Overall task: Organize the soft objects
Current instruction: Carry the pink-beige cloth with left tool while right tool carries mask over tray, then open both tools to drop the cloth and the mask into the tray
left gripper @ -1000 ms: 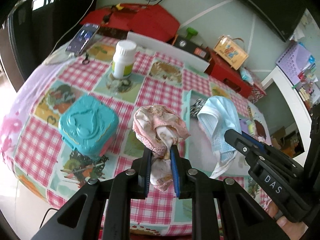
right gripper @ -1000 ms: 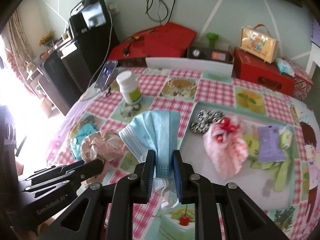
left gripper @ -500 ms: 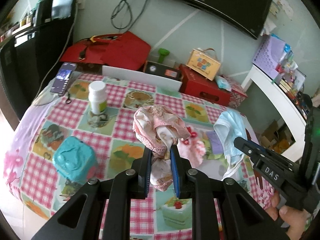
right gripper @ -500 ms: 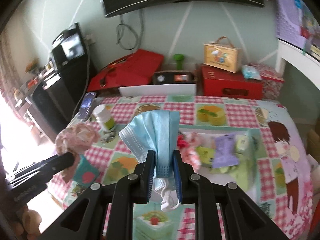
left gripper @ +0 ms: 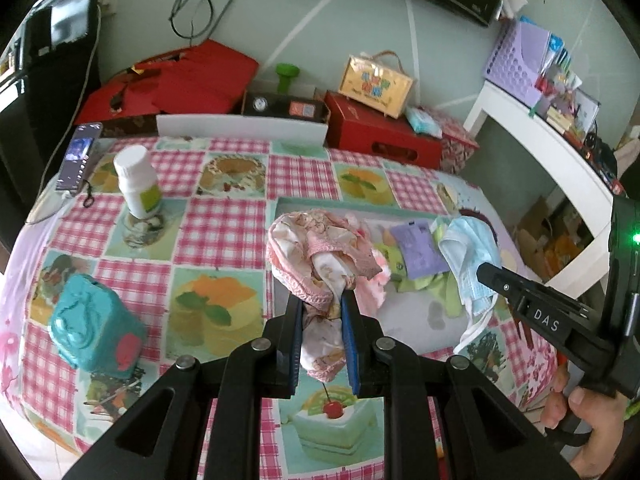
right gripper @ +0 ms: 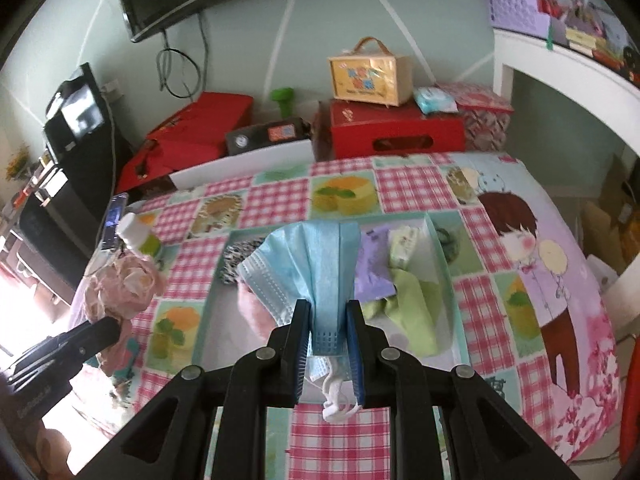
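Leftmost on the checked tablecloth point(left gripper: 224, 232) sits a teal box point(left gripper: 94, 330), with a white bottle point(left gripper: 138, 186) and a phone point(left gripper: 76, 156) farther back near the table's far left edge. Next, the left gripper point(left gripper: 322, 316) has its jaws closed tight on a bunched pink floral cloth point(left gripper: 316, 252), which is lifted clear of the table just at the left wall of the shallow teal tray point(right gripper: 442, 256). Inside that tray lie a black-and-white patterned fabric piece point(right gripper: 236, 254), a fluffy pink item point(right gripper: 250, 306), a purple packet point(right gripper: 374, 272) and light green cloth point(right gripper: 416, 312). Over the tray's middle, the right gripper point(right gripper: 328, 330) is clamped on a folded blue surgical mask point(right gripper: 308, 264), whose white ear loop point(right gripper: 334, 398) dangles below the fingers. At the far right of the left wrist view, a person's hand point(left gripper: 588, 420) grips the right gripper's handle. Behind the table stand red boxes point(right gripper: 396, 130) and a small tan case point(right gripper: 370, 76).
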`<state>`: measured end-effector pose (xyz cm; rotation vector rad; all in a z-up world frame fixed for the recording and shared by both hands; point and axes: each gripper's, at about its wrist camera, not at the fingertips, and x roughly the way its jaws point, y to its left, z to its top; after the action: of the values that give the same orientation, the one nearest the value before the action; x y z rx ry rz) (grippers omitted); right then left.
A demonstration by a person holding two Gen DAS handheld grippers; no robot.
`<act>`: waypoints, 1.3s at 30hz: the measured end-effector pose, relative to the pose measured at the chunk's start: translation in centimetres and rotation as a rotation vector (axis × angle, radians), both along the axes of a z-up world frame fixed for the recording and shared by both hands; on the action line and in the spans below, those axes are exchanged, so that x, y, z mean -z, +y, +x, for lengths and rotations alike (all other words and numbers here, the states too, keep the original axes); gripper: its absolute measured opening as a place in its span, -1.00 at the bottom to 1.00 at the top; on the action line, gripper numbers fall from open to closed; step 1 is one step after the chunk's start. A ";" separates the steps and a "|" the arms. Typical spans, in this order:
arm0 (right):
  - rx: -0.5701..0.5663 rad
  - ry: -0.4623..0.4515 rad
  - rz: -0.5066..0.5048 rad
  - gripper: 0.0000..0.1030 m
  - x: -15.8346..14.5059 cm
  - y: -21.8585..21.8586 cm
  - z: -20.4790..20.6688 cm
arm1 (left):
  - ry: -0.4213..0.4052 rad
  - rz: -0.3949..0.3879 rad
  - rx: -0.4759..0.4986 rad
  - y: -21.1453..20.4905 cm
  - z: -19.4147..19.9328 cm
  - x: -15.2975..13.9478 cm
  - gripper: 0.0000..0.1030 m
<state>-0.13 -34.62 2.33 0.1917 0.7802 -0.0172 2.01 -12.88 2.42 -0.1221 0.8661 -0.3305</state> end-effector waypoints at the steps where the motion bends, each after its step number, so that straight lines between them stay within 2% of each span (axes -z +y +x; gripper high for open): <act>1: 0.004 0.011 0.005 -0.63 0.5 -0.2 0.2 | 0.009 0.005 0.003 -0.2 0.2 0.4 -0.64; 19: -0.015 0.160 -0.003 -0.60 7.5 0.2 4.1 | 0.172 0.036 0.064 -2.8 4.4 7.4 -0.64; 30: -0.014 0.223 -0.008 -0.59 10.2 0.1 5.5 | 0.241 0.047 0.088 -4.0 5.4 9.9 -0.62; 33: -0.015 0.230 -0.014 -0.59 10.4 0.2 5.6 | 0.254 0.053 0.092 -4.2 5.5 10.1 -0.53; 35: -0.013 0.235 -0.019 -0.58 10.5 0.2 5.6 | 0.259 0.057 0.095 -4.2 5.5 10.1 -0.31; 37: -0.012 0.245 -0.027 -0.44 10.6 0.3 5.6 | 0.261 0.055 0.096 -4.2 5.4 10.0 -0.18; 39: -0.007 0.253 -0.040 -0.32 10.6 0.3 5.7 | 0.259 0.059 0.099 -4.3 5.4 9.8 -0.14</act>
<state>5.56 -34.28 -8.30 0.1499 1.0320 -0.0510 7.39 -17.18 -7.38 -0.0683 1.1396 -0.3870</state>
